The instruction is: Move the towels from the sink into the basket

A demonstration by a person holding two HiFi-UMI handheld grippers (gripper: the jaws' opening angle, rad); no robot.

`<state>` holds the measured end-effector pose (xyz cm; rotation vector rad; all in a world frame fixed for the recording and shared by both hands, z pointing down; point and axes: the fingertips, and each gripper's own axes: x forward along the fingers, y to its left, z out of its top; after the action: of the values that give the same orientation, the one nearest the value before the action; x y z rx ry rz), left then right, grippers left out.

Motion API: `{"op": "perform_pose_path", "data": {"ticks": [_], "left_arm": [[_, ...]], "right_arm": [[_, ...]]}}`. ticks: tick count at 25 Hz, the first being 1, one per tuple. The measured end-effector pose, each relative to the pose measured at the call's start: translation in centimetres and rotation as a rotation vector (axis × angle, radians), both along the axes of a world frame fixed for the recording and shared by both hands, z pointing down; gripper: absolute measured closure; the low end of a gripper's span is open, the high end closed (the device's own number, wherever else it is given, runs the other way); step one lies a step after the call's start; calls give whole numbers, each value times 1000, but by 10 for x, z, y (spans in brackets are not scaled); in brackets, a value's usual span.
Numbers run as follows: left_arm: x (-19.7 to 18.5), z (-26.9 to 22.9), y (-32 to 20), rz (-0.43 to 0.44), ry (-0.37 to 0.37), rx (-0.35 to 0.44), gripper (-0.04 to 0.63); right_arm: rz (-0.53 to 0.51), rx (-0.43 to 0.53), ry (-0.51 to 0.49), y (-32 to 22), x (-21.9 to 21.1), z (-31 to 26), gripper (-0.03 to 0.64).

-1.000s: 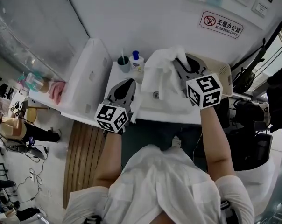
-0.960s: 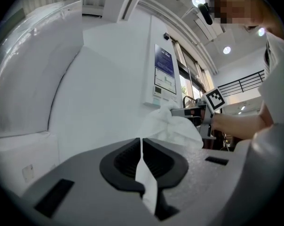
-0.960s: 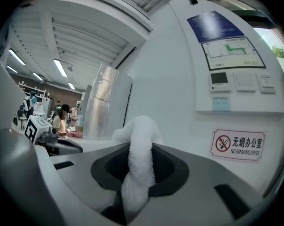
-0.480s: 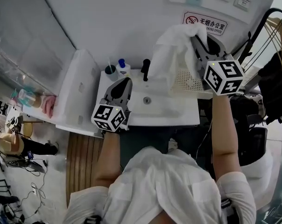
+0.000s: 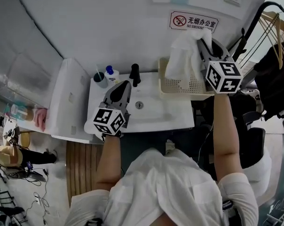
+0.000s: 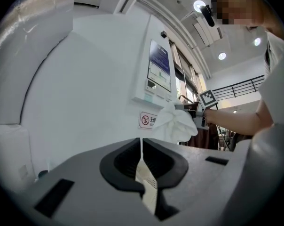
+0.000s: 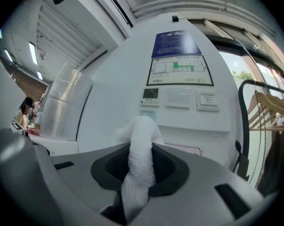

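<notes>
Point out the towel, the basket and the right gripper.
towel (image 5: 181,65), head view, middle of the hanging cloth
basket (image 5: 194,84), head view, perforated wall
right gripper (image 5: 201,42), head view, jaw tips clamping the towel

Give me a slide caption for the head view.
Right gripper holds a white towel over the basket beside the sink; left gripper hovers above the sink.
</notes>
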<state>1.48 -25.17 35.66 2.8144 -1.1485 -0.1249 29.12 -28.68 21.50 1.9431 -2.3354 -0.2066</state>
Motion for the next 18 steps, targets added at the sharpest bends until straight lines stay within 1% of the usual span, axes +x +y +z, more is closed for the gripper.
{"op": "perform_pose_path", "data": {"ticks": [4,8,11,16,18], "left_arm": [[14,5,-9,9,-5,-9,575],[19,14,-14,7,-12,-28,575],[19,19,-17,4,-20,-40,575],[16,28,-21,-5,-24,-54,575],[14,29,-22,-8,-24,-57,575]], "right_arm": [[4,-108,-18,-18,13,50,511],[-5,-208,-37,-33,16,100,511],[-24,-274,-45,-41,11,132,511],[-67,-395,-32,-53,-8,180,506],[-75,-430,-23,-57,-14,195,503]]}}
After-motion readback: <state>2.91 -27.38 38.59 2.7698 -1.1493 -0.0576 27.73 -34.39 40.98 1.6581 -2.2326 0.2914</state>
